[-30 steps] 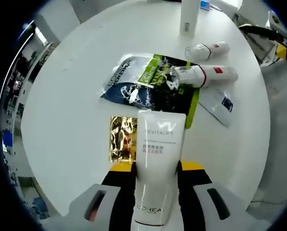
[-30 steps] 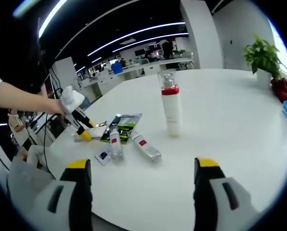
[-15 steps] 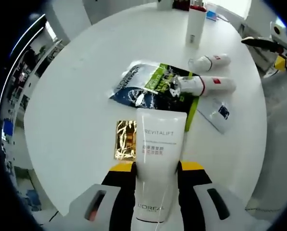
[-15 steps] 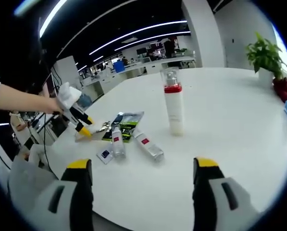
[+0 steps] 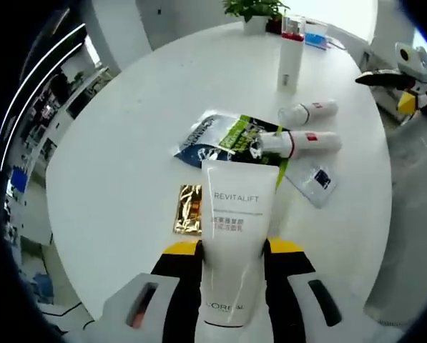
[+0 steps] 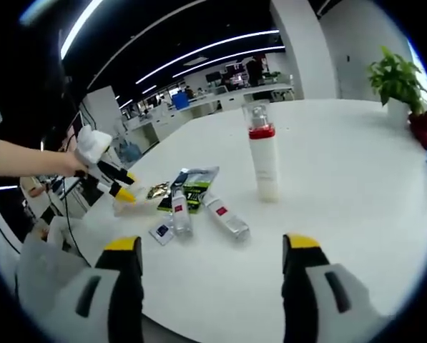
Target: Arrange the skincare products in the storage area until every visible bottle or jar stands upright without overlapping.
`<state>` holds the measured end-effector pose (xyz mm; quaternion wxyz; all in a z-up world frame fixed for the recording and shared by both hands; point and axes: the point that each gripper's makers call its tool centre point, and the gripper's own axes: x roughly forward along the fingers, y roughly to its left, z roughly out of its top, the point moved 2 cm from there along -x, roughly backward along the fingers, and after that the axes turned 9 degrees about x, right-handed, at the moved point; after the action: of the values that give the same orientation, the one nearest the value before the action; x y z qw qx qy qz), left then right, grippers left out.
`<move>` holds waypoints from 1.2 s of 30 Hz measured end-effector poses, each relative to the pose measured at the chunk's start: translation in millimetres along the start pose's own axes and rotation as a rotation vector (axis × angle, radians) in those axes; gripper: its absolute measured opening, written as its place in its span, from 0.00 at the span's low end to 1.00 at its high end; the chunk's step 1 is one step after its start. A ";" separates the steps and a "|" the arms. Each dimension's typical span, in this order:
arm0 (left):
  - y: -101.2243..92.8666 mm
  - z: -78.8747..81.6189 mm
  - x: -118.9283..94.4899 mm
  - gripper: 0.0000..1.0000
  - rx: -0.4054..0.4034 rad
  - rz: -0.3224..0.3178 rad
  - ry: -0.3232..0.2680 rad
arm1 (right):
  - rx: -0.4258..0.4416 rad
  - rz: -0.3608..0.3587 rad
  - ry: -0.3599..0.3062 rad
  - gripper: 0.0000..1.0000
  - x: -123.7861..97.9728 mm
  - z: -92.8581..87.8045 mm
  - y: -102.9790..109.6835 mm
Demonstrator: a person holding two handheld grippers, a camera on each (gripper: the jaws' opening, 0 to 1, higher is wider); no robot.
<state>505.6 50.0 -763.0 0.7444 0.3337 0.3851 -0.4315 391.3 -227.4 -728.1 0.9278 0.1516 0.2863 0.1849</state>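
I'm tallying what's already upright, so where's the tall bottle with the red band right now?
The tall bottle stands upright on the white table, beyond the two lying bottles, with the potted plant further off to its right.

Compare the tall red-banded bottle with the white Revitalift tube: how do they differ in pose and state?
The tall red-banded bottle stands upright on the table, free of both grippers; the white Revitalift tube is clamped in the left gripper, lifted off the table. The bottle has a clear cap; the tube is flat. Both are mostly white.
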 end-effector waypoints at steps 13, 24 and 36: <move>-3.3 8.2 -20.1 0.30 -0.083 0.080 -0.102 | -0.018 0.039 0.013 0.72 1.0 -1.9 8.7; -4.1 13.9 -38.1 0.30 -0.184 0.155 -0.195 | -0.041 0.063 0.030 0.70 2.9 -4.7 12.9; -8.0 22.2 -54.7 0.30 -0.283 0.223 -0.298 | -0.069 0.084 0.041 0.69 3.6 -6.6 18.7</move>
<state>486.7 49.4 -706.5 0.8754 0.1992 0.2884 -0.3328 385.4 -208.2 -727.8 0.9180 0.1274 0.2919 0.2364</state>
